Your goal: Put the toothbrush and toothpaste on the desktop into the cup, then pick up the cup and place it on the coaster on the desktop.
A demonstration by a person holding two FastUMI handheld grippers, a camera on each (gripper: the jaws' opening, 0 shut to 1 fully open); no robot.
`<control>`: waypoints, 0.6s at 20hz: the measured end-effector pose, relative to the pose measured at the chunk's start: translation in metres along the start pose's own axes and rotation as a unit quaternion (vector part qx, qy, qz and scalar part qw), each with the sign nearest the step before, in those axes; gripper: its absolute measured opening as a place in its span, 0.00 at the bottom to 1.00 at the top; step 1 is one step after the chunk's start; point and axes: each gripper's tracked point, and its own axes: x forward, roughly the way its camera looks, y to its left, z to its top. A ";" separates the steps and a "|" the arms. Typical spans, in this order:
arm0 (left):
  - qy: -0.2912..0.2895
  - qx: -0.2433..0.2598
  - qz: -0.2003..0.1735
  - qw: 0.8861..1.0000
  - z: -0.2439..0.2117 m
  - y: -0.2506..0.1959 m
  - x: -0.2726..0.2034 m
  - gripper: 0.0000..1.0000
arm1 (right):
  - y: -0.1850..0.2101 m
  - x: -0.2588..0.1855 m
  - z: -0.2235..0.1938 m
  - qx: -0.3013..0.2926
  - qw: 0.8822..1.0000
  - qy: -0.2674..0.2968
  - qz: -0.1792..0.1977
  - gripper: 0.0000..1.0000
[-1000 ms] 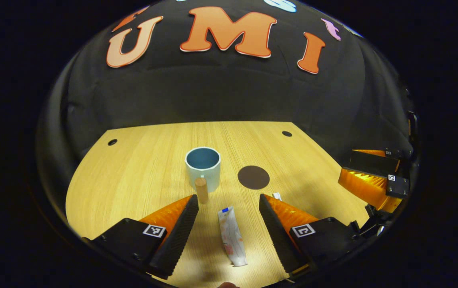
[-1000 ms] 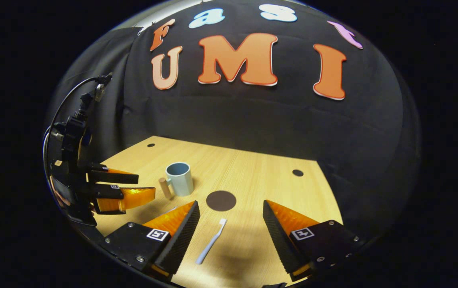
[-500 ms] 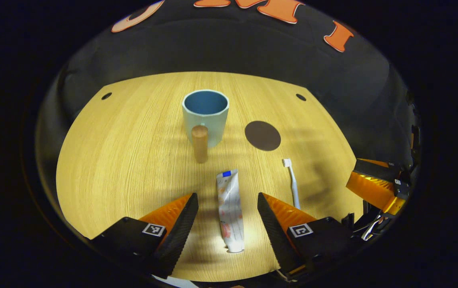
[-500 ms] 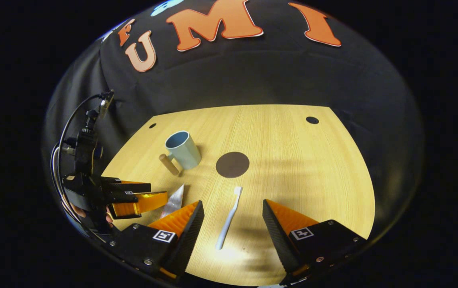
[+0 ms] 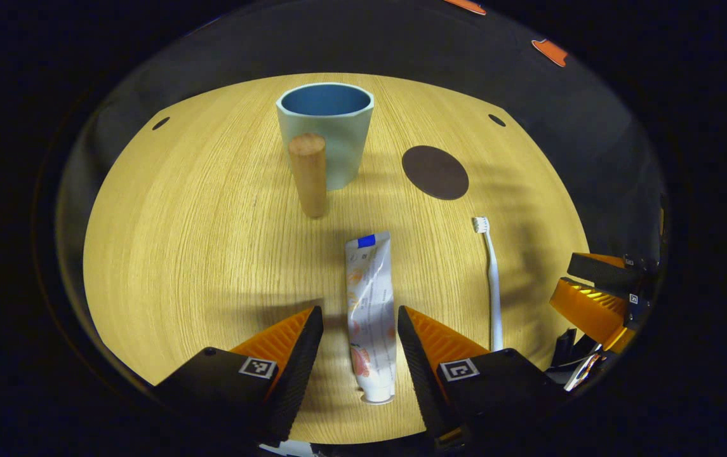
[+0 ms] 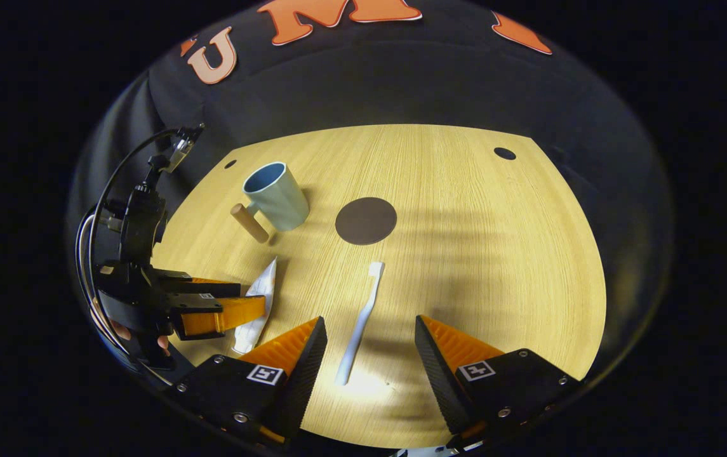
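A pale green cup (image 5: 325, 136) with a blue inside and a wooden handle (image 5: 308, 174) stands upright at the far middle of the table. Right of it lies a dark round coaster (image 5: 435, 172). The toothpaste tube (image 5: 371, 298) lies flat, cap end toward the cup. My left gripper (image 5: 358, 314) is open, low over the table, one finger on each side of the tube's rear half. The white toothbrush (image 6: 360, 320) lies flat between the fingers of my open right gripper (image 6: 369, 322), bristles toward the coaster (image 6: 366, 220). The cup (image 6: 274, 195) stands empty.
The wooden table (image 5: 198, 222) has small dark holes near its far corners (image 5: 496, 120). The right gripper (image 5: 563, 278) is at the right edge beside the toothbrush (image 5: 489, 279). The left gripper (image 6: 252, 298), held by a hand, straddles the toothpaste (image 6: 255, 304).
Both grippers have tipped down and come lower and nearer to the table. The left jaws have narrowed a little around the tube. Tube, toothbrush, cup and coaster lie where they were.
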 end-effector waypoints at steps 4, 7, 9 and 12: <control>0.028 0.000 -0.002 1.000 -0.009 -0.002 0.005 0.84 | 0.000 0.009 -0.003 0.002 1.000 0.006 -0.005 0.85; 0.032 0.003 0.004 0.999 -0.010 -0.004 0.004 0.61 | 0.003 0.014 -0.004 0.002 1.000 0.013 -0.006 0.85; 0.039 0.009 0.001 0.999 -0.012 -0.007 0.003 0.58 | 0.004 0.017 -0.006 0.002 1.000 0.017 -0.007 0.85; 0.038 -0.006 0.000 0.999 -0.010 -0.008 0.001 0.40 | 0.006 0.024 -0.009 0.001 1.000 0.025 -0.009 0.85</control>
